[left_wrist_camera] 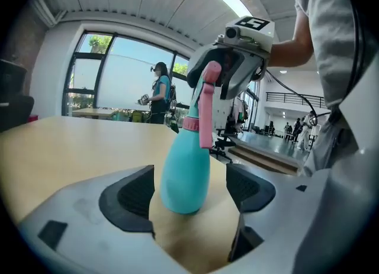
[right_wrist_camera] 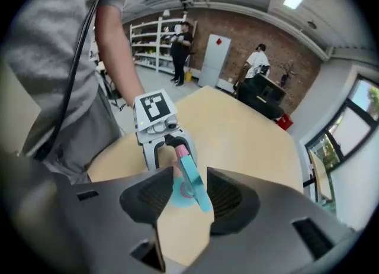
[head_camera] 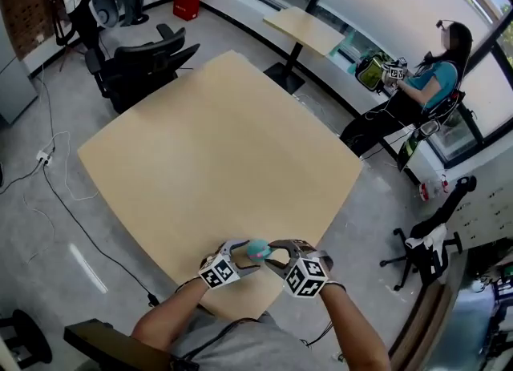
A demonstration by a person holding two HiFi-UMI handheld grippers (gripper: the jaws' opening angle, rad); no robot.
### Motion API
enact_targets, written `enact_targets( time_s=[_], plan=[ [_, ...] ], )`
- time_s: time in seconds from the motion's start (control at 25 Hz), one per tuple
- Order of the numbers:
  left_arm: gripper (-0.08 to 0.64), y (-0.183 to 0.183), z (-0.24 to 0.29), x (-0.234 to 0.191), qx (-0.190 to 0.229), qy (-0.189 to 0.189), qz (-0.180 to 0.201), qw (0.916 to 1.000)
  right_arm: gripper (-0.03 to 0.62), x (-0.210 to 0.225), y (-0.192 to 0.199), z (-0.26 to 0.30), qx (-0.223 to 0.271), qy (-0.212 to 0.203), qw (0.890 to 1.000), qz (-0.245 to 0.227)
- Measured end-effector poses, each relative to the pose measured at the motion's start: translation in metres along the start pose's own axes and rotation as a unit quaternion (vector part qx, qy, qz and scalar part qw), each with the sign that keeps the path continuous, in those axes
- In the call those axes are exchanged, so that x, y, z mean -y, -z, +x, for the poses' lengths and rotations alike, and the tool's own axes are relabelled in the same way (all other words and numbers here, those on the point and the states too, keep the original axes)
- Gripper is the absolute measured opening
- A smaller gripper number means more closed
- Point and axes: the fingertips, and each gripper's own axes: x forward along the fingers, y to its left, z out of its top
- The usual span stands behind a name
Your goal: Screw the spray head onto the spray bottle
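Both tongs meet at the head view's lower centre, over the near edge of the tan table (head_camera: 216, 145). The left gripper (head_camera: 240, 251) stands spread around the upright teal spray bottle (left_wrist_camera: 185, 172), not touching it. The right gripper (head_camera: 274, 254) flanks the spray head (right_wrist_camera: 190, 178), its jaws seemingly just clear.
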Motion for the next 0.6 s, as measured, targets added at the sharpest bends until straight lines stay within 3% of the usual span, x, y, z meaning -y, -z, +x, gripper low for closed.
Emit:
enact_targets(
  time_s=[0.16, 0.28, 0.4, 0.44, 0.6],
  plan=[
    [0.451, -0.009, 0.022, -0.014, -0.007, -0.008, 0.05, 0.9987, 0.158, -0.001, 0.025, 0.028, -0.093, -0.05, 0.987, -0.117],
    [0.453, -0.012, 0.044, -0.004, -0.019, 0.045, 0.086, 0.9951, 0.153, -0.002, 0.032, 0.039, -0.114, -0.093, 0.976, -0.161],
    [0.441, -0.01, 0.059, 0.002, -0.028, 0.067, 0.104, 0.9919, 0.147, -0.001, 0.031, 0.042, -0.112, -0.112, 0.98, -0.117],
    [0.385, -0.01, 0.061, 0.0, -0.024, 0.059, 0.101, 0.9929, 0.145, -0.001, 0.032, 0.042, -0.113, -0.111, 0.983, -0.091],
    [0.38, -0.012, 0.061, -0.004, 0.0, 0.031, 0.079, 0.9964, 0.143, 0.002, 0.034, 0.041, -0.136, -0.081, 0.987, -0.004]
  ],
)
